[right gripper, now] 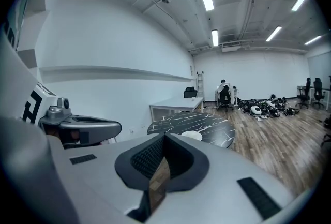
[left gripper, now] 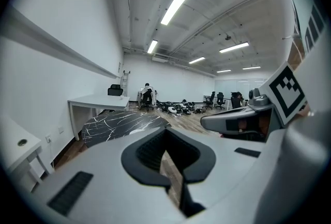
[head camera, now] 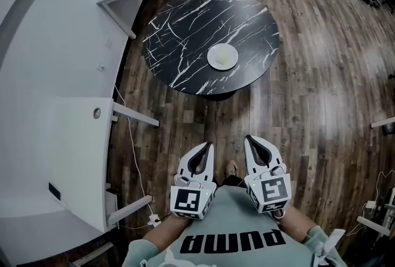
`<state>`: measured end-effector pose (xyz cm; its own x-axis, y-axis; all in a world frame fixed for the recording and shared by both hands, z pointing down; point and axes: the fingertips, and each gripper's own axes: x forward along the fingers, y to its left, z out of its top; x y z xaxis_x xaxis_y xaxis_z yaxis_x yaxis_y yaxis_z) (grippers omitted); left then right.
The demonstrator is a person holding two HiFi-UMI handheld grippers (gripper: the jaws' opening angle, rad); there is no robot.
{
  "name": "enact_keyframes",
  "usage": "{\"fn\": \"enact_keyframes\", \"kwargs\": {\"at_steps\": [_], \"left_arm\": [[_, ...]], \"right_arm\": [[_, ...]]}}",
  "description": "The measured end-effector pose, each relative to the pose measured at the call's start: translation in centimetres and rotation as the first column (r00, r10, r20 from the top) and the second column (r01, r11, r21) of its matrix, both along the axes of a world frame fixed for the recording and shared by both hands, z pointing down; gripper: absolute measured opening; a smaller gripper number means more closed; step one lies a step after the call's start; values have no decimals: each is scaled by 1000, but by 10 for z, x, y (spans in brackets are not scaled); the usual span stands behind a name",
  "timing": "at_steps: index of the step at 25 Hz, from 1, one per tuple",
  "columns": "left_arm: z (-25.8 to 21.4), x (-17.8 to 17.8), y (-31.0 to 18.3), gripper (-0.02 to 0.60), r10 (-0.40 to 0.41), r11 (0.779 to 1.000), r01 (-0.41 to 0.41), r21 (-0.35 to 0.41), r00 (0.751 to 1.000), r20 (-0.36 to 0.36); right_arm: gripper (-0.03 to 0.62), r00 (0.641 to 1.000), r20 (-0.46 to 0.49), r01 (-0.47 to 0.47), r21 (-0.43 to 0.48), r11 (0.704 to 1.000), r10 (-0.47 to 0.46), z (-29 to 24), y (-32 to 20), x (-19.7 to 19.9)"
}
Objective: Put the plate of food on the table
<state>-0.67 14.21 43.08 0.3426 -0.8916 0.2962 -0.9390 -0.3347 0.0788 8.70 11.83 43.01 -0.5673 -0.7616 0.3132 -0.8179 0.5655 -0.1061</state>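
Side by side, low against the torso, over the wooden floor (head camera: 321,87): left tongs (head camera: 208,146) and right tongs (head camera: 249,139). Both closed, tips meeting, nothing gripped between them. Out ahead, lying on the round black marble worktop (head camera: 185,25), toward its near right side and well apart from both tongs: white plate (head camera: 222,57). Food on it pale, too small to make out. Along the left, white desks (head camera: 74,136).
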Motion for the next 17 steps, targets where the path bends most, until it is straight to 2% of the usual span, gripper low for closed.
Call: {"fn": "enact_keyframes", "kwargs": {"at_steps": [17], "left_arm": [[-3, -13, 14, 6, -32, 999, 32, 2, 999, -8]], "right_arm": [[8, 1000, -3, 13, 19, 1000, -13, -6, 9, -9]]}}
